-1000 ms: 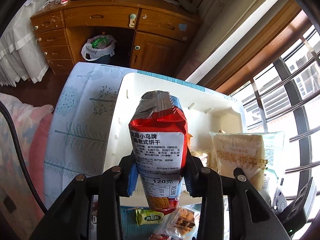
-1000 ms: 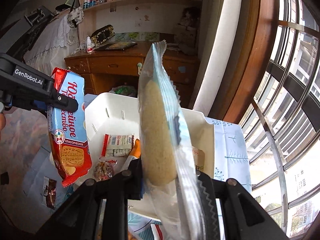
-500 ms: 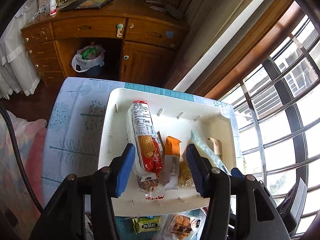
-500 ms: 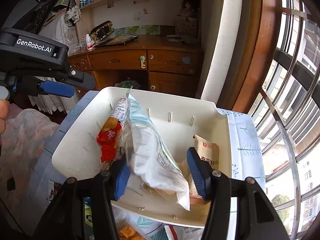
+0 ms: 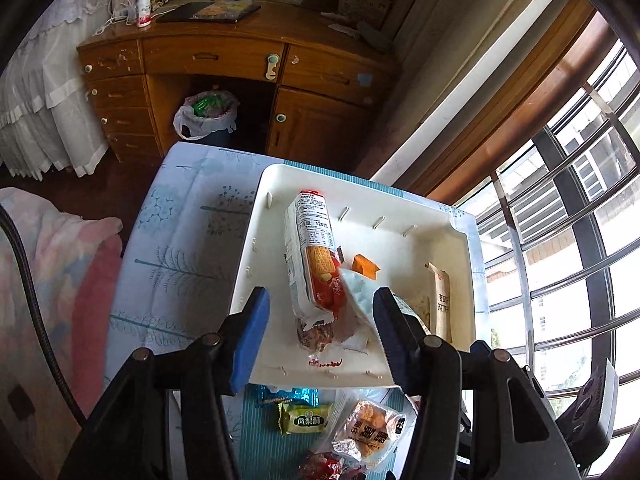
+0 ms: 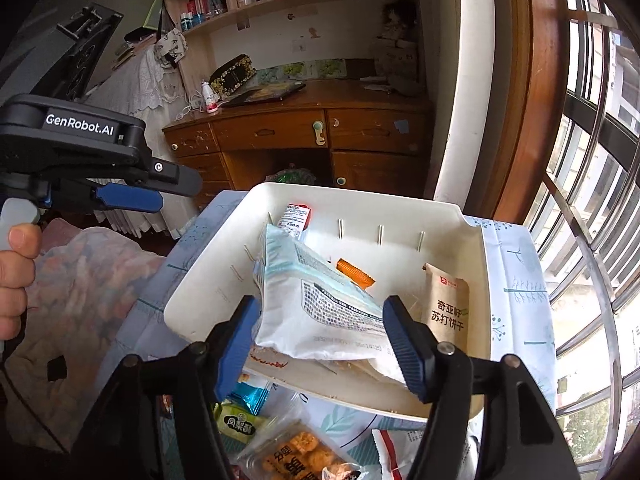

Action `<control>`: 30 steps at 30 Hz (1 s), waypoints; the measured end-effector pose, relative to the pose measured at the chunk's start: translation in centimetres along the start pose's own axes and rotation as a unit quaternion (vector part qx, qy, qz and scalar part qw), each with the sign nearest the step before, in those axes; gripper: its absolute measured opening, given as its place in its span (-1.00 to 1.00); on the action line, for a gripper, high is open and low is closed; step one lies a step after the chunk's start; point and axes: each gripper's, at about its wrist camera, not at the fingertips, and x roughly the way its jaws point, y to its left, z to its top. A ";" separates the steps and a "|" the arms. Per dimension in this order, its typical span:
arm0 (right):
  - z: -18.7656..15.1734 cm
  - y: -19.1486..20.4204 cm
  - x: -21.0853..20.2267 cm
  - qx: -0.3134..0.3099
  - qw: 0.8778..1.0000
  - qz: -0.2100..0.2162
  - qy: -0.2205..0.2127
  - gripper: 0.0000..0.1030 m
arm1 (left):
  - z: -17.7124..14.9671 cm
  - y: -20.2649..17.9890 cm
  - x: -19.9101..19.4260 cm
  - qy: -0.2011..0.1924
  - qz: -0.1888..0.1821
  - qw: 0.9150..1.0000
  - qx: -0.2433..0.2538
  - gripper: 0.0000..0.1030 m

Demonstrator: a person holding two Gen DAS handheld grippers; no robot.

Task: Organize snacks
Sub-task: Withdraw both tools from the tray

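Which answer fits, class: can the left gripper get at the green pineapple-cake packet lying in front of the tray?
Probably yes. The green pineapple-cake packet lies uncovered on the cloth before the white tray, and the left gripper hangs open and empty above.

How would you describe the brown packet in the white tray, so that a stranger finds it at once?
Look at the white tray on the blue patterned tablecloth near the window. The brown packet stands against the tray wall nearest the window. It alone is plain kraft brown with dark characters and a small red logo; its neighbours are white, pale blue, red or orange.
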 end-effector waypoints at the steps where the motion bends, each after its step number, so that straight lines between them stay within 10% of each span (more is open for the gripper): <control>1: -0.1 0.1 -0.4 -0.001 1.000 0.003 -0.002 0.27 | -0.3 0.1 -0.3 0.000 0.004 1.000 -0.004 0.02; 30: -6.8 -2.3 -10.0 0.007 0.997 0.071 0.010 0.28 | -14.5 -0.4 -9.0 -0.035 0.037 0.995 -0.085 0.33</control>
